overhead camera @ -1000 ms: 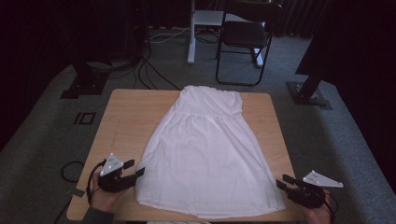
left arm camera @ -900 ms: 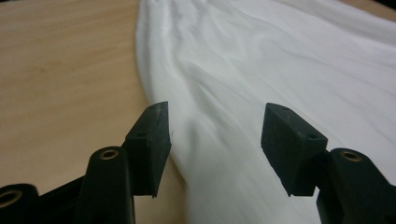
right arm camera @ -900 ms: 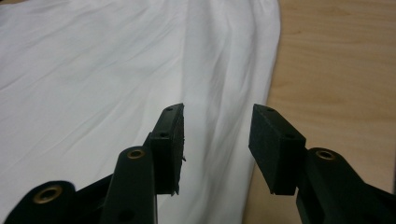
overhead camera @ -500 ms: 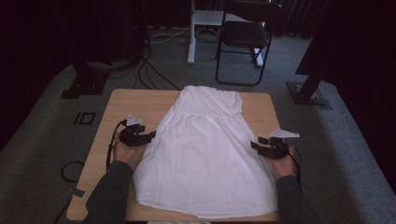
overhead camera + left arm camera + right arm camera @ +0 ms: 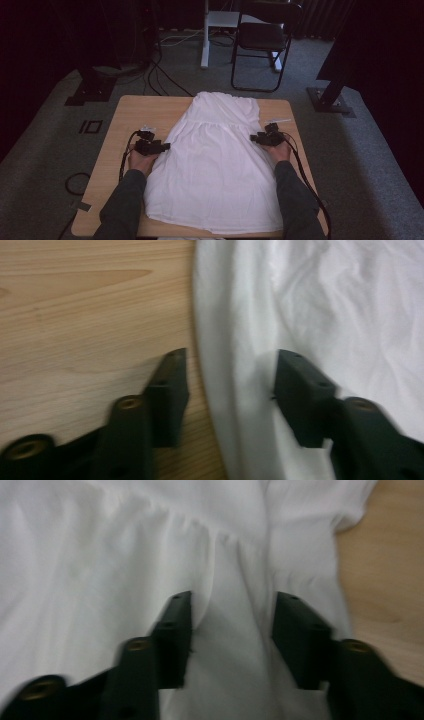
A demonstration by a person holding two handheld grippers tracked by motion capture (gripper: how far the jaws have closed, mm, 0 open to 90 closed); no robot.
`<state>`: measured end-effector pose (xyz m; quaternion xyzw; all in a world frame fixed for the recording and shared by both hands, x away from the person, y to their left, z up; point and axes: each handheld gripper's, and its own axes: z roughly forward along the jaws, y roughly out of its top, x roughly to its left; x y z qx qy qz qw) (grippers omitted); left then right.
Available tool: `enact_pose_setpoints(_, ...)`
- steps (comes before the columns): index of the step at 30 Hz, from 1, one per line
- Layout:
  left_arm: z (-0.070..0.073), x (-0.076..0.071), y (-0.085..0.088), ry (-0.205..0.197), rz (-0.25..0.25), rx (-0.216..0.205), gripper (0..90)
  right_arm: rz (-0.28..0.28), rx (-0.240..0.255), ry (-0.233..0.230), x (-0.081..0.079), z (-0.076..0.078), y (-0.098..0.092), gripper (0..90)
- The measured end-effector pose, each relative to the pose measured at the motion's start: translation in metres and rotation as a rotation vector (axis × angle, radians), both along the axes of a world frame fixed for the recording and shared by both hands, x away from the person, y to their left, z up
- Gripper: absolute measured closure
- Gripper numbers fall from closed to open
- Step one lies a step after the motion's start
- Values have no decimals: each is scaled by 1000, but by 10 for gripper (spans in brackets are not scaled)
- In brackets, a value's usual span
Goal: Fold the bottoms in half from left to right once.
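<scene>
Straddling dress (image 5: 215,165) edges, both hand-held grippers gape; table (image 5: 125,112) margins bare.

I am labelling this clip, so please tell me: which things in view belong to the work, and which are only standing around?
In the work:
- white dress, spread flat on the wooden table
- left claw, open, astride the dress's edge
- right claw, open over the dress

Only around:
- black folding chair
- cables on the floor
- black stand bases
</scene>
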<state>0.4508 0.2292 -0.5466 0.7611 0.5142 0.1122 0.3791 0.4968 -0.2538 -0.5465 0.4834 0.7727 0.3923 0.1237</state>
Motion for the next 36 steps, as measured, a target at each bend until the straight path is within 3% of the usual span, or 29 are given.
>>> enact_pose_setpoints(1, 0, -1, -1, 6, -12, 5, 585, 10, -25, 13, 1, -2, 1, 772)
enact_pose_setpoints(2, 0, -1, -1, 6, -12, 5, 698, 10, -25, 13, 1, -2, 1, 772)
enact_pose_setpoints(3, 1, -3, -5, 3, -26, 65, 831, -47, -106, -32, -2, 3, 1, 888)
enact_pose_setpoints(4, 2, -5, -3, 2, -23, 65, 884, -74, -95, -68, -5, 8, -1, 891)
enact_pose_setpoints(6, 2, -6, 1, 2, -20, 55, 896, -154, -69, -149, -14, 23, -11, 892)
enact_pose_setpoints(8, 2, -9, 5, 1, -19, 41, 898, -193, -104, -182, -20, 29, -20, 891)
enact_pose_setpoints(12, 5, -22, 5, -36, -29, 61, 900, -178, -173, -123, -18, 10, -23, 888)
enact_pose_setpoints(15, 6, -34, 8, -58, -35, 72, 900, -162, -181, -82, -18, -5, -19, 886)
enact_pose_setpoints(20, 4, -62, 20, -80, -39, 82, 900, -103, -196, -88, -34, -8, -14, 882)
enact_pose_setpoints(27, -3, -118, 42, -103, -50, 63, 899, -70, -138, -102, -87, -14, -15, 879)
enact_pose_setpoints(30, -1, -141, 42, -111, -68, 95, 899, -55, -121, -110, -112, -17, -15, 879)
enact_pose_setpoints(32, -2, -156, 40, -109, -89, 114, 899, -35, -145, -111, -128, -16, -15, 878)
enact_pose_setpoints(36, -7, -185, 32, -73, -139, 141, 900, -11, -124, -80, -156, -15, -20, 886)
